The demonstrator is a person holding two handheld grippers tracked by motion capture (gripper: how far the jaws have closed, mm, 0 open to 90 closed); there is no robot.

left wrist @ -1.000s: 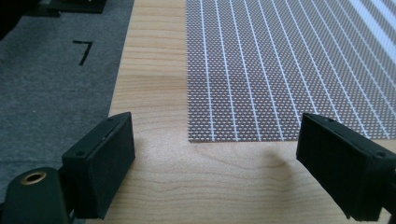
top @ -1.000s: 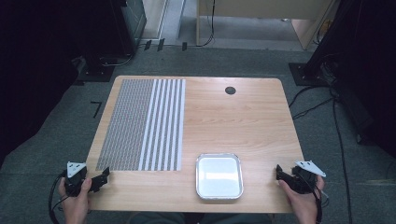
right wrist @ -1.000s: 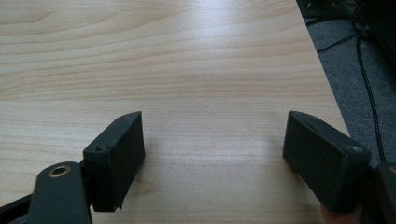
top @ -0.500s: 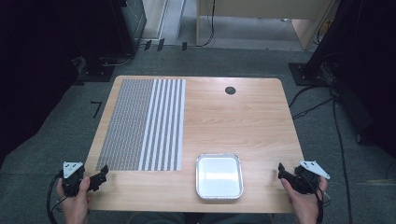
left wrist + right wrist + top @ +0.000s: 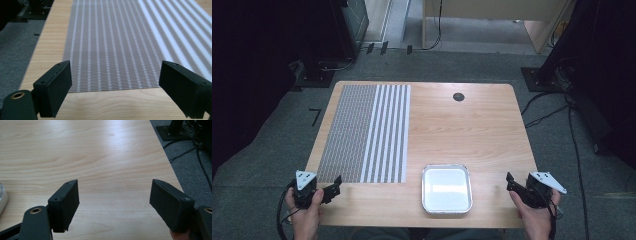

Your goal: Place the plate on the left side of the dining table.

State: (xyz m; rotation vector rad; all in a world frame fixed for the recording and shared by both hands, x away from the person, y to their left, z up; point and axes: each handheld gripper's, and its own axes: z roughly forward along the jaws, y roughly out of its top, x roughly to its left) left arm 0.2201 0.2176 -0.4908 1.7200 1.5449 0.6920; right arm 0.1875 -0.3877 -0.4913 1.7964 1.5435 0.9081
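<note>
A grey woven placemat [image 5: 364, 132] with white stripes on its right part lies on the left half of the wooden table [image 5: 462, 130]. An empty silver foil tray [image 5: 447, 190] sits near the front edge, right of centre. My left gripper [image 5: 334, 186] is held at the front left corner, open, jaws pointing toward the mat's near edge [image 5: 120, 37]. In the left gripper view the gripper [image 5: 115, 75] holds nothing. My right gripper [image 5: 511, 184] is at the front right corner, open and empty [image 5: 115, 192], over bare wood. The tray's rim [image 5: 2, 197] shows at its left.
A small black round grommet [image 5: 458, 96] is set in the tabletop near the far edge. Grey carpet surrounds the table, with cables [image 5: 572, 130] and a stand base [image 5: 539, 77] on the floor at the right.
Both hands have shifted only slightly at the near edge of the table. The jaws of both grippers remain open.
</note>
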